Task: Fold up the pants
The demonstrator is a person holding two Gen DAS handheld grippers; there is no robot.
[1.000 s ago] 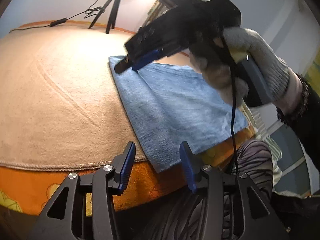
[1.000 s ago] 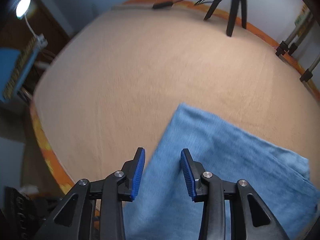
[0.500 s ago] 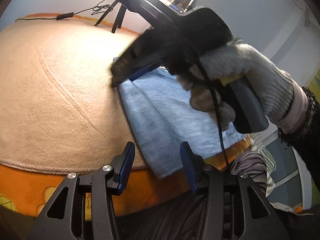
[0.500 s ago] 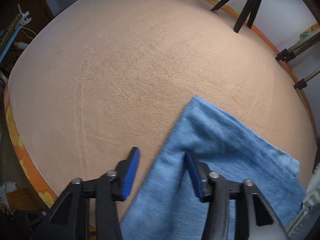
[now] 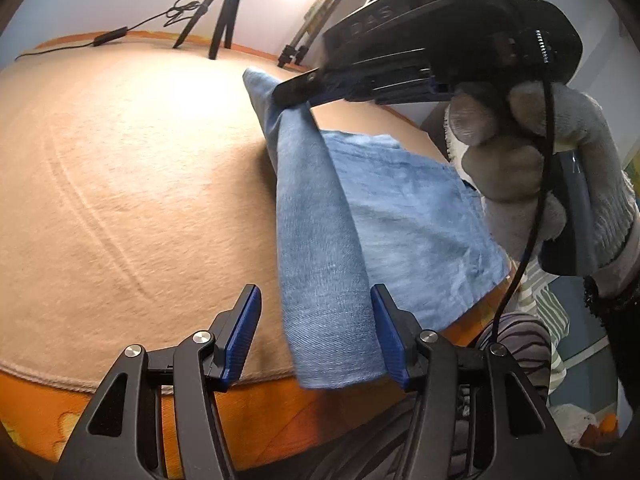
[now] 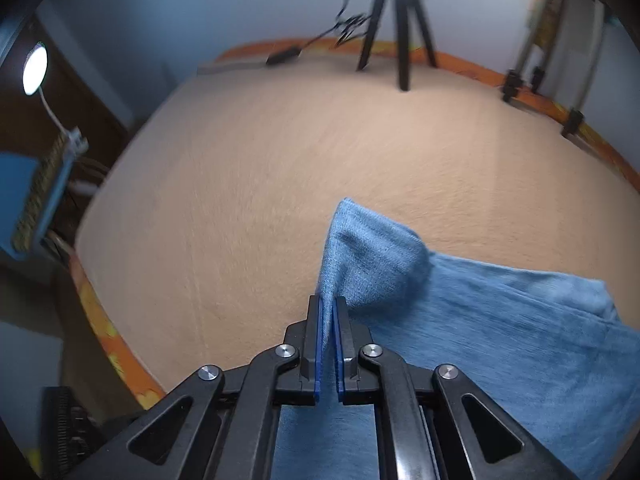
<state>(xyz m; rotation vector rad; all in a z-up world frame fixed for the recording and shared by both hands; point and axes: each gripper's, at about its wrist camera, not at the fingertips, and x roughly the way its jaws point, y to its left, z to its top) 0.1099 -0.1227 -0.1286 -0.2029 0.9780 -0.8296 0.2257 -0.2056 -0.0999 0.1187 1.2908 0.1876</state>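
Note:
Folded blue denim pants (image 5: 400, 216) lie on a beige blanket (image 5: 120, 184) near its front edge. My right gripper (image 5: 296, 88) is shut on the pants' far corner and lifts it off the blanket; in the right wrist view the cloth (image 6: 372, 256) rises between its closed pads (image 6: 329, 320). My left gripper (image 5: 316, 332) is open, its blue pads either side of the pants' near corner (image 5: 332, 344), which hangs over the blanket's edge.
The blanket covers an orange surface (image 5: 248, 412). A black tripod (image 6: 396, 20) and a cable with a box (image 6: 284, 56) stand at the far edge. More stand legs (image 6: 532, 72) are at the far right. A lamp (image 6: 34, 66) glows at left.
My right gripper has closed on the far corner of the pants and raised it. My left gripper has moved forward so its open pads straddle the near corner.

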